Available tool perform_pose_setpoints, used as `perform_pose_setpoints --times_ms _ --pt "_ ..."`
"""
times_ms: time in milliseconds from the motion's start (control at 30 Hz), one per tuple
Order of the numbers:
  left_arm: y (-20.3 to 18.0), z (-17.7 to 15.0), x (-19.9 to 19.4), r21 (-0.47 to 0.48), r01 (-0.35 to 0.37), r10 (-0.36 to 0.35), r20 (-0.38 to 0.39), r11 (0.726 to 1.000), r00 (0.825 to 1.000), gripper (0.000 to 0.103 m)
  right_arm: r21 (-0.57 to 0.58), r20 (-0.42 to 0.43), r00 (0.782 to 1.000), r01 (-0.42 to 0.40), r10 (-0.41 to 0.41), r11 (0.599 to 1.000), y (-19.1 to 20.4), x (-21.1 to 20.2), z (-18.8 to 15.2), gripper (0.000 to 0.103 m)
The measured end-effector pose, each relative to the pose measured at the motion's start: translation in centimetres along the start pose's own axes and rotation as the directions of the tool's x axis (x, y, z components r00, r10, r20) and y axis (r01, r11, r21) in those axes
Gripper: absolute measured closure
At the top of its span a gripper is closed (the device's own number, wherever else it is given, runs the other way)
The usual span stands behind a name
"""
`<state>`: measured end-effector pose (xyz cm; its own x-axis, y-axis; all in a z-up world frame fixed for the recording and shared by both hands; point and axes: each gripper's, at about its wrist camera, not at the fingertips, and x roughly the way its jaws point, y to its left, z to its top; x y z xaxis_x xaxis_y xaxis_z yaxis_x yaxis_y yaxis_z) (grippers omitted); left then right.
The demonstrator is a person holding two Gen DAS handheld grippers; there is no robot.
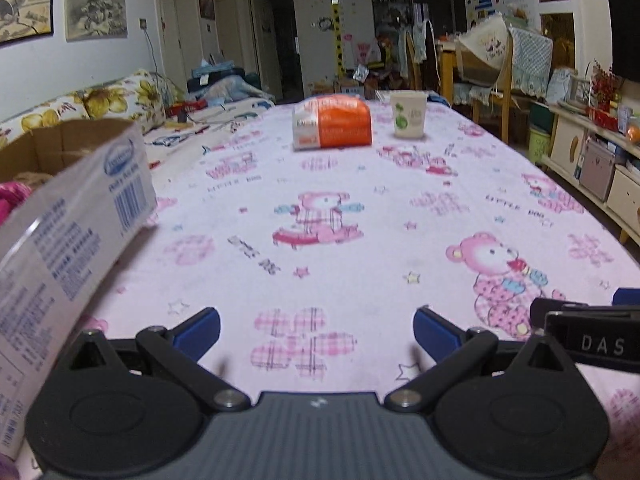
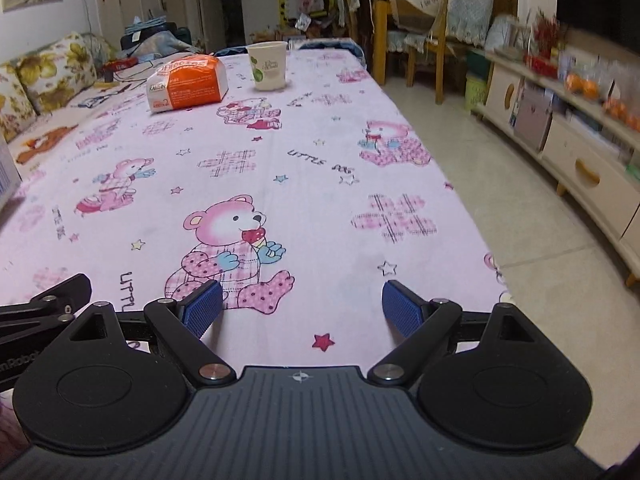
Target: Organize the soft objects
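Note:
An orange and white soft tissue pack (image 1: 332,122) lies at the far end of the table on the pink bear-print cloth (image 1: 320,208); it also shows in the right wrist view (image 2: 188,84). My left gripper (image 1: 316,330) is open and empty, low over the near part of the cloth. My right gripper (image 2: 302,306) is open and empty near the table's front right edge. A cardboard box (image 1: 76,184) with a white printed flap stands at the near left, something pink (image 1: 14,200) inside it.
A white paper cup (image 1: 408,114) stands right of the tissue pack, also in the right wrist view (image 2: 268,66). A flowered sofa (image 1: 112,100) runs along the left. Chairs (image 2: 424,40) and a low cabinet (image 2: 580,152) stand to the right across the floor.

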<state>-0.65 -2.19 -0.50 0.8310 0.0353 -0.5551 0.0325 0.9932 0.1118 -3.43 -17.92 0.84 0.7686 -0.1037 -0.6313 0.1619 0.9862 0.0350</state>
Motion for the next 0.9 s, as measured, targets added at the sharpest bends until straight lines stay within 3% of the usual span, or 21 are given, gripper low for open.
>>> perform_pose_setpoints --times_ms 100,233,900 --pt "-0.1 0.0 1.1 -0.004 0.027 -0.028 -0.06 1.0 0.998 0.001 -0.026 0.011 1.0 0.019 -0.019 0.999 0.5 0.2 -0.2 0.0" --pt "0.5 -0.1 1.4 -0.062 0.071 -0.076 -0.082 0.996 0.994 0.0 -0.016 0.013 0.999 0.034 -0.033 0.999 0.5 0.2 -0.1 0.0" --pt "0.4 0.4 1.7 -0.081 0.054 -0.061 -0.085 0.995 0.995 0.0 -0.003 0.016 0.999 0.046 -0.046 0.999 0.4 0.2 -0.2 0.0"
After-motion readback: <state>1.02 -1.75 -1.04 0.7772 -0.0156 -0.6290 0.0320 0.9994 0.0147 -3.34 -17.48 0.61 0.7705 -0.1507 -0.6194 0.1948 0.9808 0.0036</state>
